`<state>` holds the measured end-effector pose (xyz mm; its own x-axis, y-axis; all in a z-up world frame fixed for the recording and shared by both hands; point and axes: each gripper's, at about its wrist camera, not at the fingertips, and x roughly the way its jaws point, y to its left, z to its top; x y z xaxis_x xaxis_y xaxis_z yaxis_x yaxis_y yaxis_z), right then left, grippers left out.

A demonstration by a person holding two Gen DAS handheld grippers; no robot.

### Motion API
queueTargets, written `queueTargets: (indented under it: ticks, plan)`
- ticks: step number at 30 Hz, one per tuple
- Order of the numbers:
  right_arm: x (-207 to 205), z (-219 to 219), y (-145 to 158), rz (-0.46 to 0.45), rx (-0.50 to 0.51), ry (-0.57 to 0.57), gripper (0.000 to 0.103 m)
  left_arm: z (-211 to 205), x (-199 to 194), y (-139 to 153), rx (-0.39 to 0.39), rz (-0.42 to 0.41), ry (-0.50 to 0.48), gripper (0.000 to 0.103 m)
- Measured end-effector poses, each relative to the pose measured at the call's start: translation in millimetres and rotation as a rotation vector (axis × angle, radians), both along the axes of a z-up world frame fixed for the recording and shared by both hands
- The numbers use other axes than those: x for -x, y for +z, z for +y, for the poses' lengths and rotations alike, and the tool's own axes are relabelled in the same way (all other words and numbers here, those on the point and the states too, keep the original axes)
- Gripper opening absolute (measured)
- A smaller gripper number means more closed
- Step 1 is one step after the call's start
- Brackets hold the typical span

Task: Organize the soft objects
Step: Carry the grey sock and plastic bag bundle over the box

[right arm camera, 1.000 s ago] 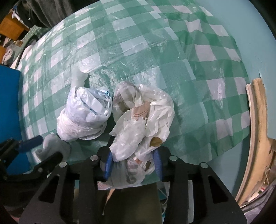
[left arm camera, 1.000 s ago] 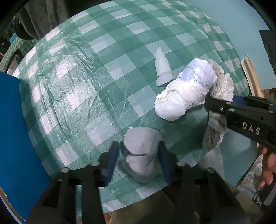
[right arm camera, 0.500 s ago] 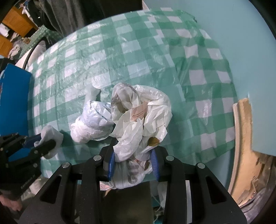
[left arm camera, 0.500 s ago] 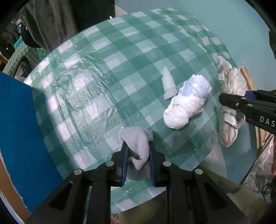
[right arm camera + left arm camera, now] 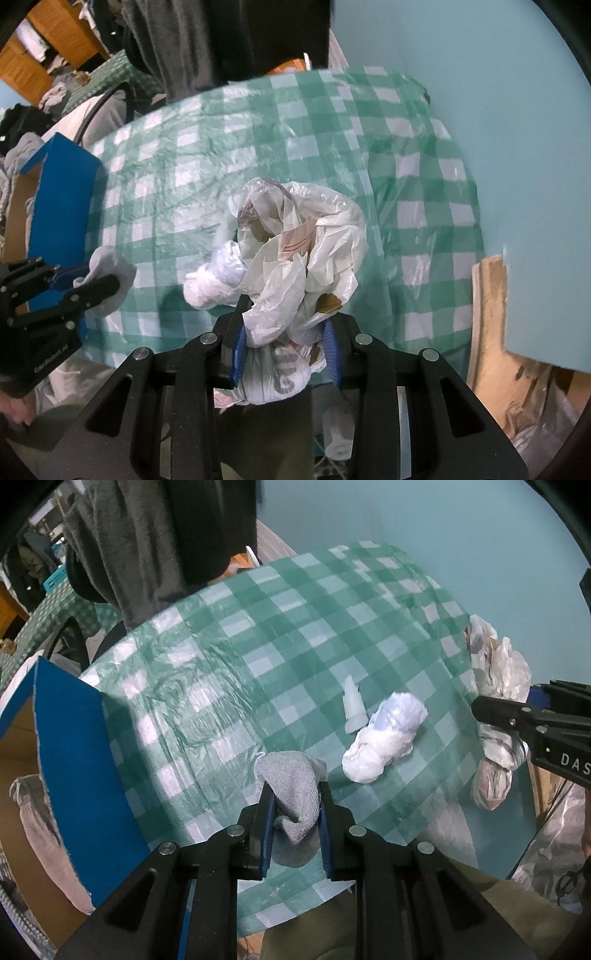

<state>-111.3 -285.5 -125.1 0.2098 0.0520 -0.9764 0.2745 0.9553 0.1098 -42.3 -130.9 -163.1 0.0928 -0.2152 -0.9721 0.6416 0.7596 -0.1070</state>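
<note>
My left hand-held gripper (image 5: pixel 293 821) is clamped on a grey cloth (image 5: pixel 291 786), held above the near edge of the checked desk (image 5: pixel 229 657). My right hand-held gripper (image 5: pixel 284 345) pinches a crumpled plastic bag bundle (image 5: pixel 299 258). On the desk between them lie a white bundle (image 5: pixel 384 746) and a small white bottle (image 5: pixel 352 705), beside each other. A blue box (image 5: pixel 77 760) stands left.

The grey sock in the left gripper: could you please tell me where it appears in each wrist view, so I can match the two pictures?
Left wrist view: the grey sock sits at bottom centre, clamped in the left gripper.
Right wrist view: it shows at the left edge, halfway down, pale and blurred.
Shared landmark: the white knotted bag lying on the checked tablecloth, right of the sock in both views.
</note>
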Motion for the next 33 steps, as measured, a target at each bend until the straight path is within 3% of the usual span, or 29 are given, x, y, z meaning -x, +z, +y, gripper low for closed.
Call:
queueTargets:
  ticks: [18,33]
  plan:
    - [-36.7,21.4,62.2,-0.128,0.025,0.157,0.033,27.1,-24.1,42.3,0.009,-0.074,0.14,0.021]
    - [-78.1,70.9,86.2,-0.194,0.0,0.323,0.033,73.1,-35.8,75.0,0.033,-0.122,0.283,0.021]
